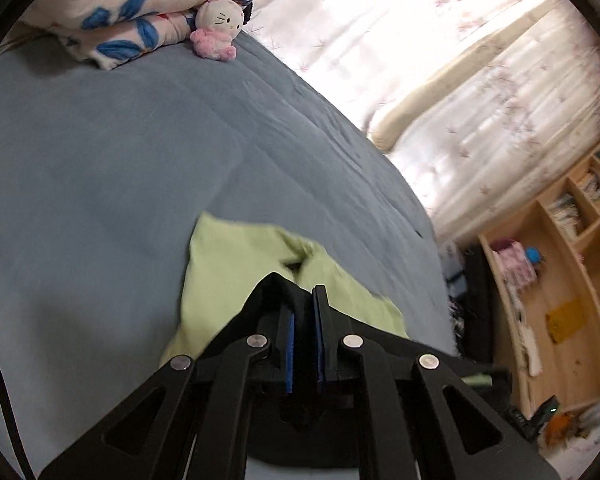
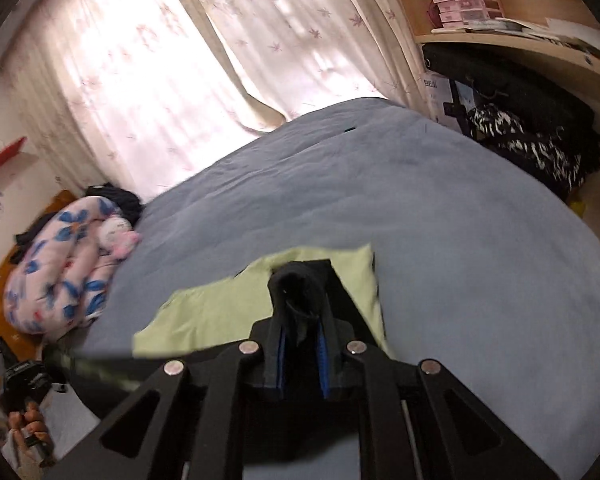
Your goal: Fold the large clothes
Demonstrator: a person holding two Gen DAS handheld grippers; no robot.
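In the left wrist view, the left gripper (image 1: 303,308) has its blue-padded fingers (image 1: 288,350) nearly together, clamped on a fold of black cloth (image 1: 278,292) bunched over the tips; beneath it a light green garment (image 1: 228,264) lies on the grey-blue quilted bedspread (image 1: 100,168), well apart from the rolled floral duvet (image 1: 140,8) and the small white-and-pink plush toy (image 1: 218,26) at the far end. In the right wrist view, the right gripper (image 2: 302,312) likewise pinches black cloth (image 2: 296,292) draped over its tips, fingers (image 2: 322,356) slightly apart around the bunched fabric, above the same green garment (image 2: 220,312). The risk, I judge, is slippage: the right hold looks thick and loose, so a quick lift could pull the cloth free and leave the fold crooked or drag the green garment out of line.
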